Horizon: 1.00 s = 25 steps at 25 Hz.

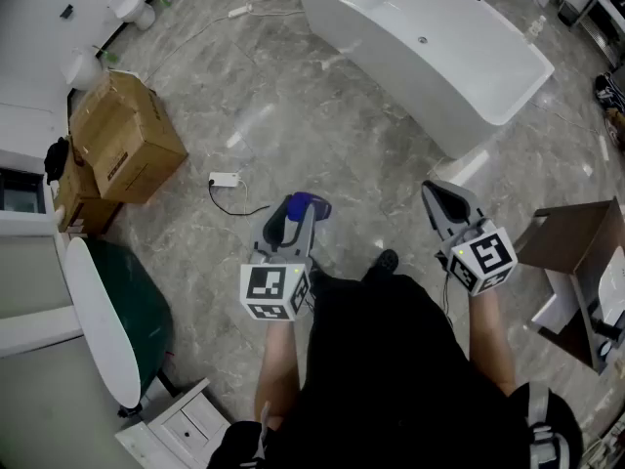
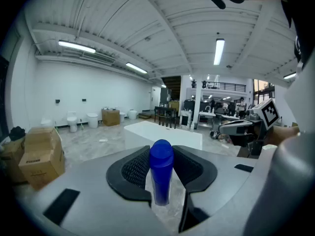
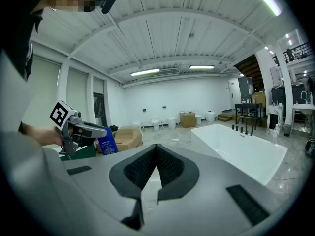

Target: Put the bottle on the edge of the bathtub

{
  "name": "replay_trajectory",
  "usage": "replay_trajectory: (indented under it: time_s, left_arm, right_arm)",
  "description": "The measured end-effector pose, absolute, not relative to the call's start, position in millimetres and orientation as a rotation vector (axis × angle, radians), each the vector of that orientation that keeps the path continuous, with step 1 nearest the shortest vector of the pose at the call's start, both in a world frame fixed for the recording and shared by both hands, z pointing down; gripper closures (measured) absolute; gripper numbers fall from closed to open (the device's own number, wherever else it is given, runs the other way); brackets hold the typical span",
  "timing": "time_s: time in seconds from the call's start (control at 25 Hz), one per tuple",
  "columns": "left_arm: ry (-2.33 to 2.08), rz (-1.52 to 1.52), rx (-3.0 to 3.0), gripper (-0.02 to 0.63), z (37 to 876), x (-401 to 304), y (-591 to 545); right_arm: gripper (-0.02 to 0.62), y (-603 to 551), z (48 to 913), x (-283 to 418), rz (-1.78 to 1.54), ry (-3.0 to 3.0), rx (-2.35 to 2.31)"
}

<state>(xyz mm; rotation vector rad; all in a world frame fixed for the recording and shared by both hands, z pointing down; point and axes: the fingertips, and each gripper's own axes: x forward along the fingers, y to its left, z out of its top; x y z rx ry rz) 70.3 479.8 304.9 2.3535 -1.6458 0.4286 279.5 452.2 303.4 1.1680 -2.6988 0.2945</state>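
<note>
The jaws of the left gripper clamp the blue bottle, well short of the far bathtub, and the right gripper is closed and empty, so the smooth bottle could slip during the carry or topple off the narrow rim.

Bare floor ahead toward bathtub; cardboard boxes far left.
</note>
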Motion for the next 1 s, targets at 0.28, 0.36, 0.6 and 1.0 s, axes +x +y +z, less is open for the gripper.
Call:
replay_trajectory:
  time_s: [0.28, 0.36, 0.6, 1.0]
  left_arm:
    - [-1.647, 0.443, 2.374, 0.457, 307, 76, 470]
    - [-1.635, 0.449, 2.378, 0.457, 308, 81, 467]
    - [-1.630, 0.469, 2.380, 0.457, 314, 97, 460]
    - [-1.626, 0.534, 2.360, 0.457, 323, 90, 442]
  right_arm:
    - [0.583, 451, 303, 280, 0.282, -2.707, 1.160]
    - [0.583, 453, 304, 285, 0.297, -2.704, 1.167]
    - [0.583, 460, 326, 303, 0.431, -2.705, 1.166]
    - [0.583, 441, 349, 297, 0.508, -2.655, 1.150]
